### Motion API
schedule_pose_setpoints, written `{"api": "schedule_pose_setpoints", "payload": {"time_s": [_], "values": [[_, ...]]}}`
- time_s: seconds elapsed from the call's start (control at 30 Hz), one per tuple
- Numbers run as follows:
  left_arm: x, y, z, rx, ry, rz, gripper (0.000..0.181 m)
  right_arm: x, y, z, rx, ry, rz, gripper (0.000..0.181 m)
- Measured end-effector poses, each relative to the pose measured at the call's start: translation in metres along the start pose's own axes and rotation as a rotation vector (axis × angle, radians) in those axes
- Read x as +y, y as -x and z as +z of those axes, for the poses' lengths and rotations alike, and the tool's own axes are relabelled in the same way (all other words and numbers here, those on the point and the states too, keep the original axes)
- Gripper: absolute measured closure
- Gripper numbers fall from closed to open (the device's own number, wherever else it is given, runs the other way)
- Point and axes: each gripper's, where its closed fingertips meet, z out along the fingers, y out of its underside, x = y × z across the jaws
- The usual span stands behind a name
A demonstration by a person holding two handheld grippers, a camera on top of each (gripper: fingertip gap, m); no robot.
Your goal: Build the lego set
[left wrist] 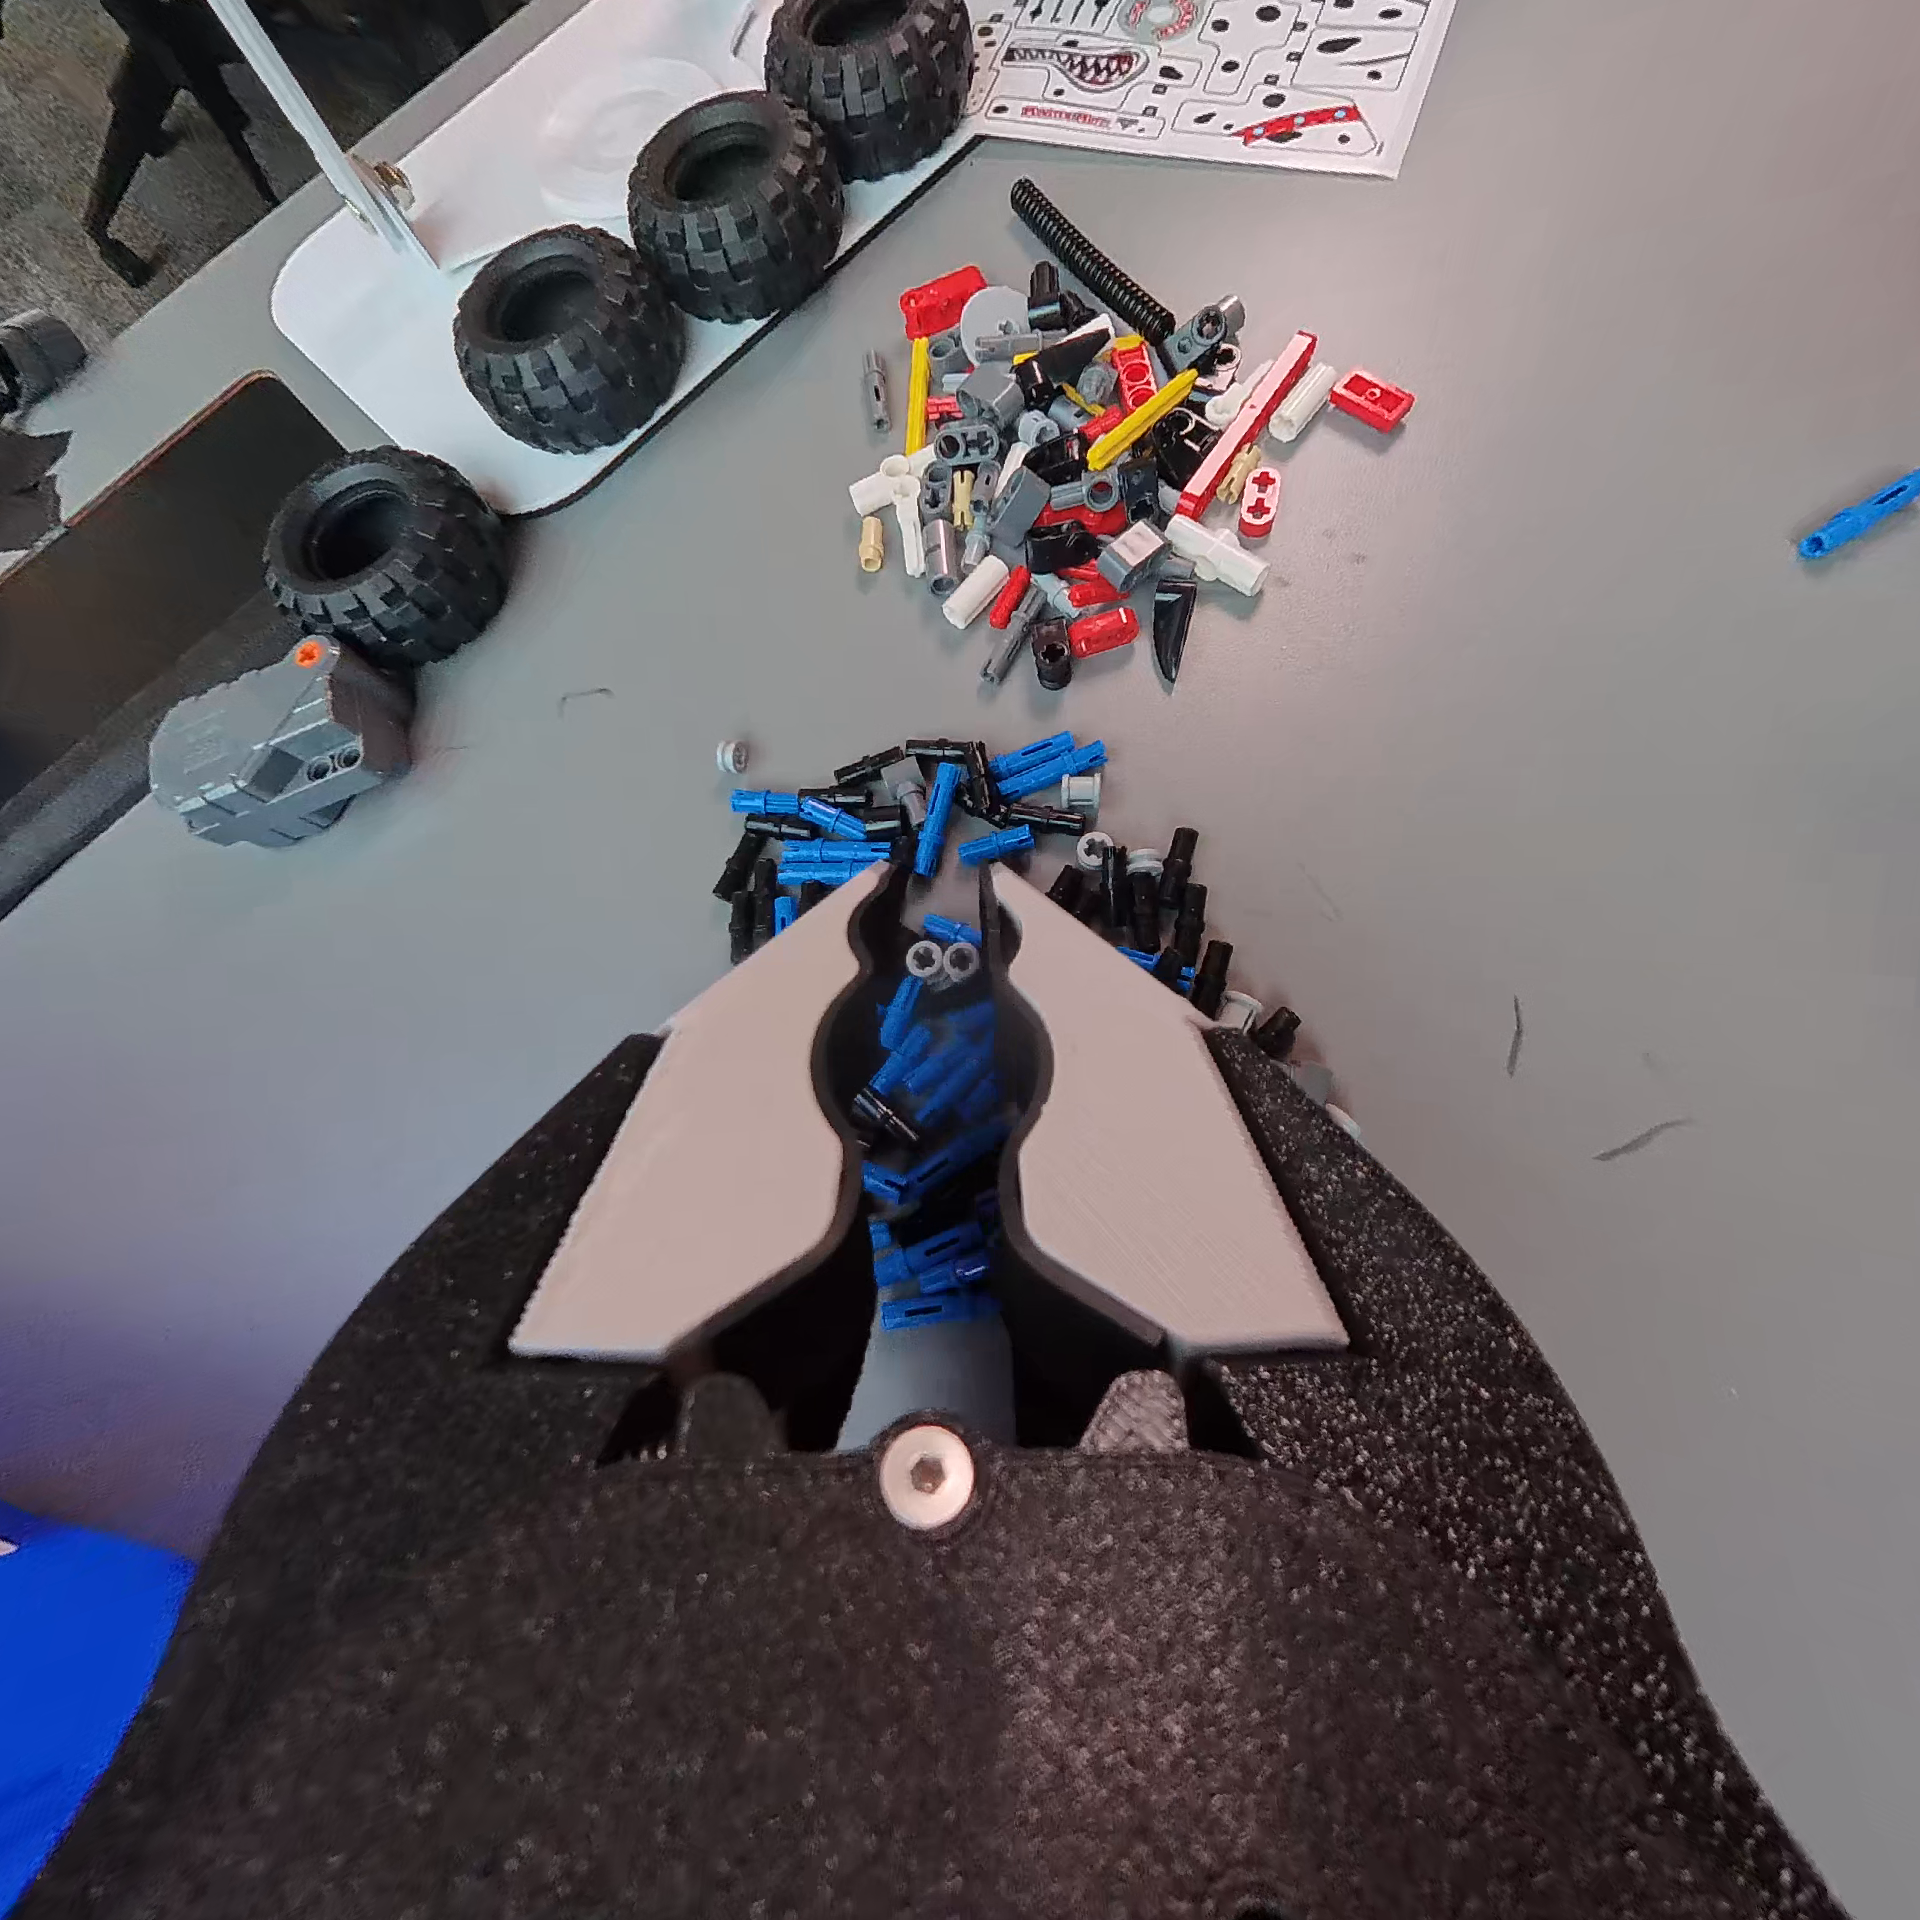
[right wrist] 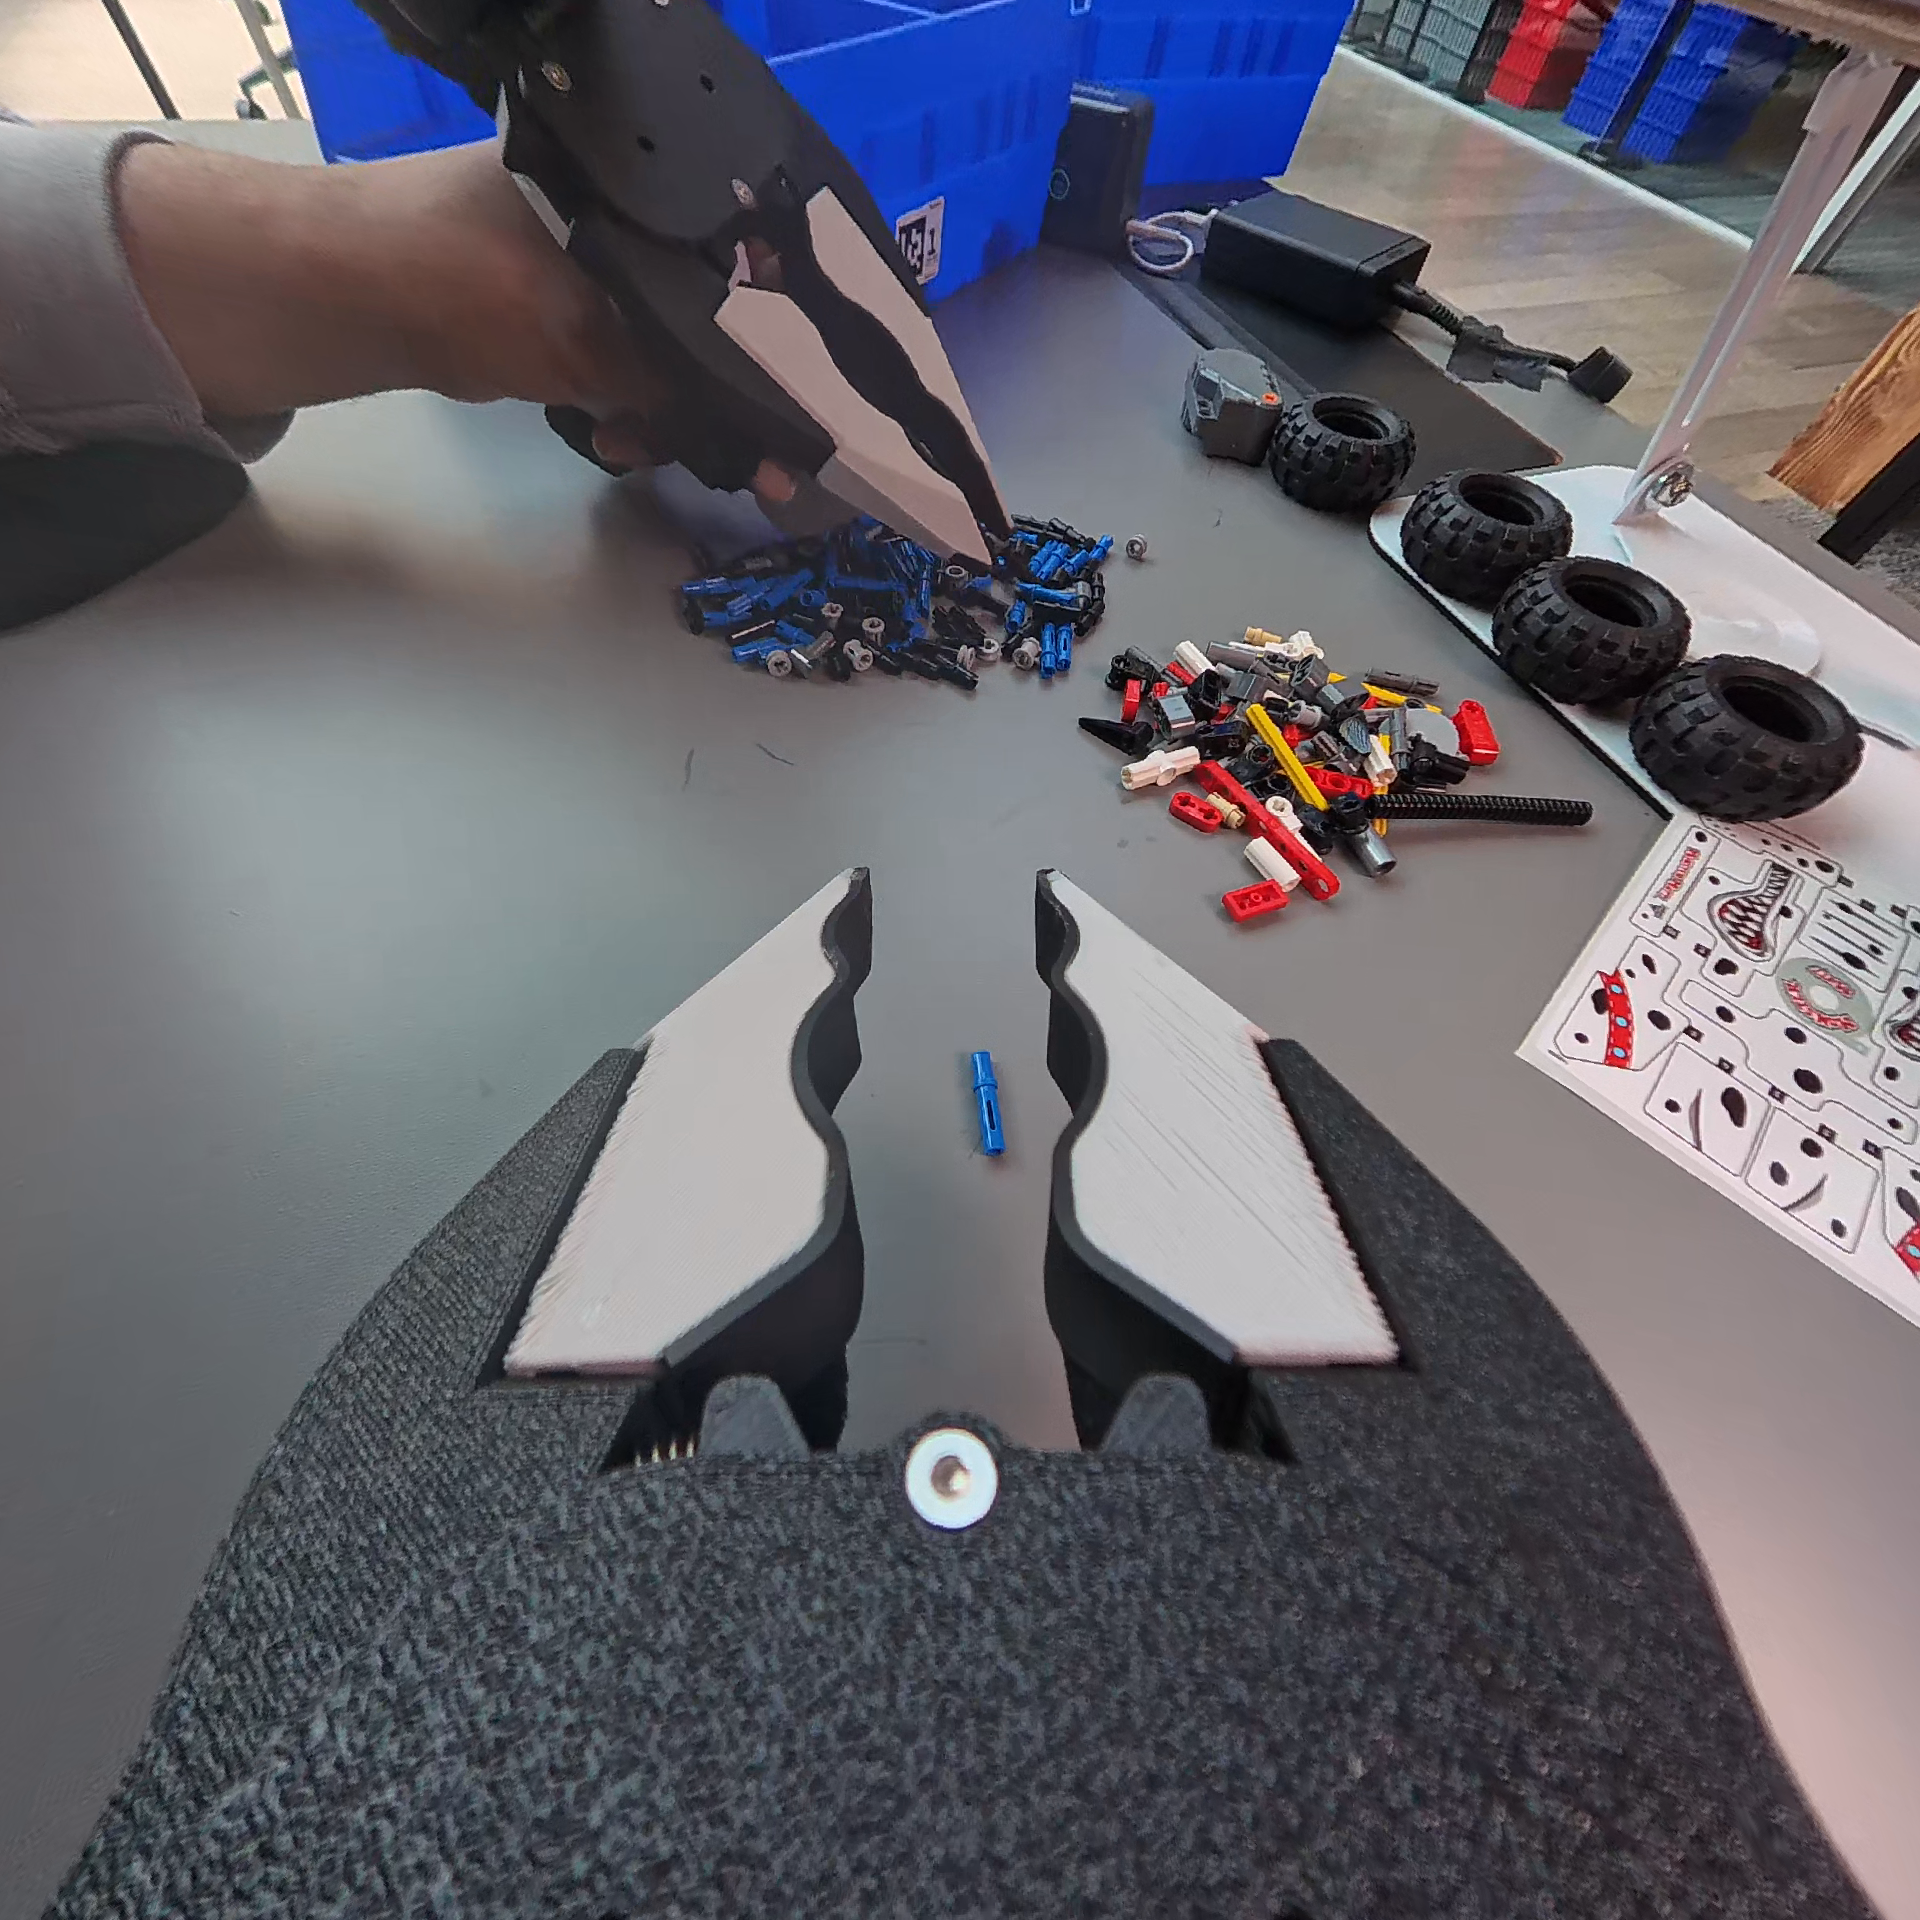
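Observation:
My left gripper (left wrist: 937,871) points down into a pile of blue and black pins (left wrist: 977,790). Its jaws stand a narrow gap apart, with the lower end of a blue pin (left wrist: 940,816) between the tips; nothing is clearly gripped. In the right wrist view it shows held by a hand (right wrist: 312,281), its tips (right wrist: 982,545) in the same pile (right wrist: 894,613). My right gripper (right wrist: 954,878) is open and low over the grey table, with a single blue pin (right wrist: 987,1103) lying on the table between its fingers. That pin also shows far right in the left wrist view (left wrist: 1860,520).
A mixed pile of red, yellow, white, grey and black parts (left wrist: 1101,468) (right wrist: 1299,748) lies beyond the pins. Several black tyres (left wrist: 566,338) (right wrist: 1745,732) stand by a white base plate (right wrist: 1766,582). There is also a grey motor block (left wrist: 270,748), a sticker sheet (right wrist: 1766,1029), a blue bin (right wrist: 935,104) and a black adapter (right wrist: 1309,255). There is about 15 cm between the tips of the two grippers. The left tips stand about 15 cm off the grey motor block (left wrist: 270,748). Look for it in the right wrist view (right wrist: 1218,381) too.

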Motion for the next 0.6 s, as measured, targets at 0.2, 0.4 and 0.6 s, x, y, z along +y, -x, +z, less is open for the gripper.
{"api": "schedule_pose_setpoints", "payload": {"time_s": [0.2,0.4,0.6], "values": [[-0.016,-0.008,-0.011,0.016,-0.115,-0.006,0.163,0.0,-0.001,-0.001,0.006,0.001,-0.009,0.15],[-0.041,-0.012,-0.039,0.013,-0.275,-0.042,0.181,-0.007,0.0,-0.002,0.005,-0.034,0.009,0.151],[-0.083,0.025,-0.115,-0.131,-0.535,-0.047,0.173,-0.038,-0.007,-0.015,0.061,-0.169,0.049,0.147]]}}
